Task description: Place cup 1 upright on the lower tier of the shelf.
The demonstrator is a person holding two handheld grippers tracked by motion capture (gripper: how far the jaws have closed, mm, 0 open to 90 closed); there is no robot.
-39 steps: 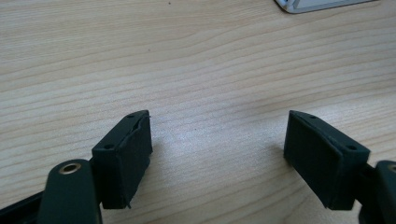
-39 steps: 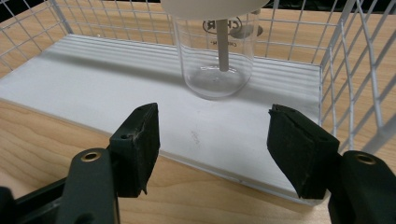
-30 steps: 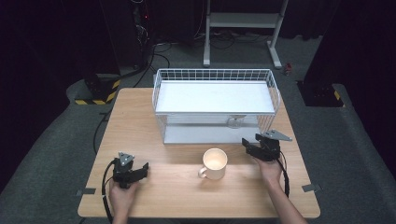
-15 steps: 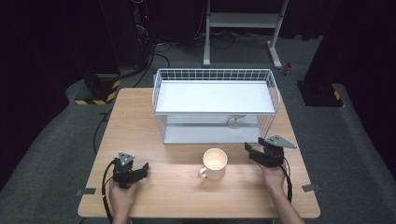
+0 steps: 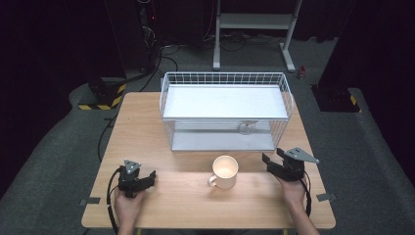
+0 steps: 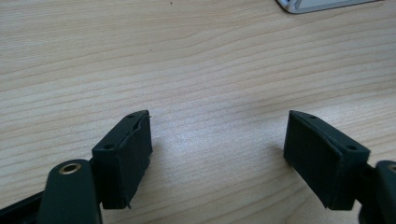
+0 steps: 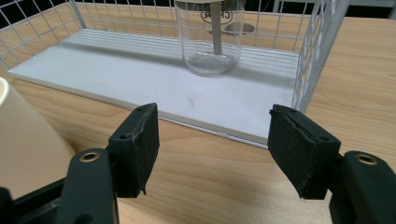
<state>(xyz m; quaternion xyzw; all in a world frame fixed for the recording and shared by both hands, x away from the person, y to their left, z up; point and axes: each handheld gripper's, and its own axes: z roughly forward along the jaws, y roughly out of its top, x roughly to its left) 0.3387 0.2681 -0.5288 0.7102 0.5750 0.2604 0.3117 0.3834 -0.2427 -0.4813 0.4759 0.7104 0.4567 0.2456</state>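
Cream ceramic mug stands on the wooden table before the white wire rack, between the left gripper and right gripper, both wide open and empty. Risk: a sideways right-hand sweep may topple it. The print on the glass beaker is partly cut off and unreadable.

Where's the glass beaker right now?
In the high view the beaker stands on the lower shelf of the wire rack, toward its right end, just beyond the mug.
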